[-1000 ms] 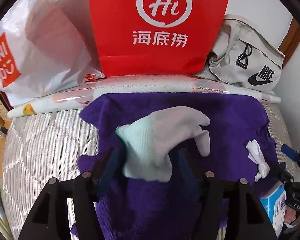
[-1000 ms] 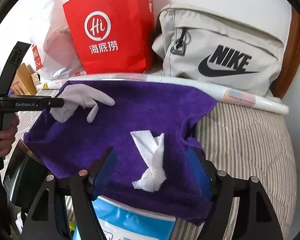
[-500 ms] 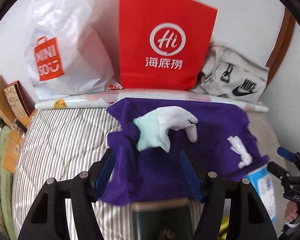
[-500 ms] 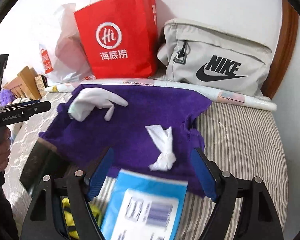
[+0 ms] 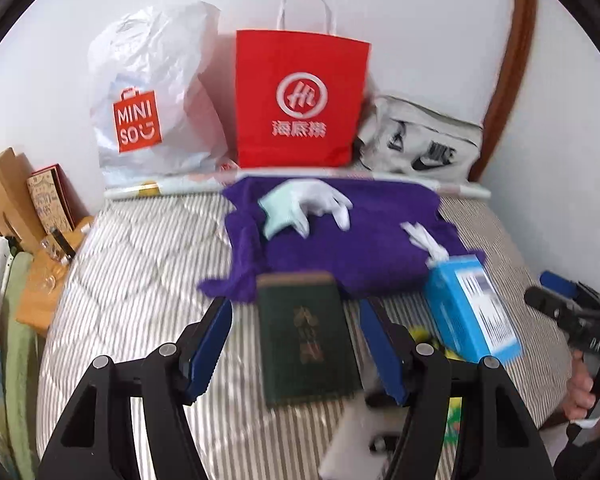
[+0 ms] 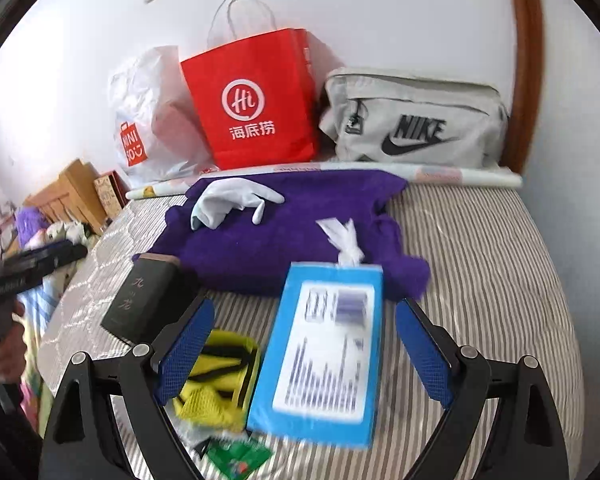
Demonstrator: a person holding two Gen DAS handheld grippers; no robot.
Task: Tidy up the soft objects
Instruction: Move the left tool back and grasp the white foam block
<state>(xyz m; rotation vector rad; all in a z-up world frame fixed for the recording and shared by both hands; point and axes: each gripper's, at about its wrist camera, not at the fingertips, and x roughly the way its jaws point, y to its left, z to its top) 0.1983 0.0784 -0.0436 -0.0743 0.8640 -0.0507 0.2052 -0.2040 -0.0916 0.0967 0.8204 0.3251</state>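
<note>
Gloves, white and limp (image 5: 304, 208), lie on my crumpled purple towel (image 5: 352, 240) at twelve o'clock; both tongs, left (image 5: 296, 348) and right (image 6: 304, 348), gape empty, the right's jaws just widening. Floppy, light stuff: I'd pinch the cuff.

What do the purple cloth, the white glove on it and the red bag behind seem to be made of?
Purple cloth: apparently fuzzy, matte terry or microfibre; it slumps in soft folds. White glove: thin knit fabric, probably cotton, limp fingers. Red bag: stiff smooth paper with crisp creases and twisted cord handles.
</note>
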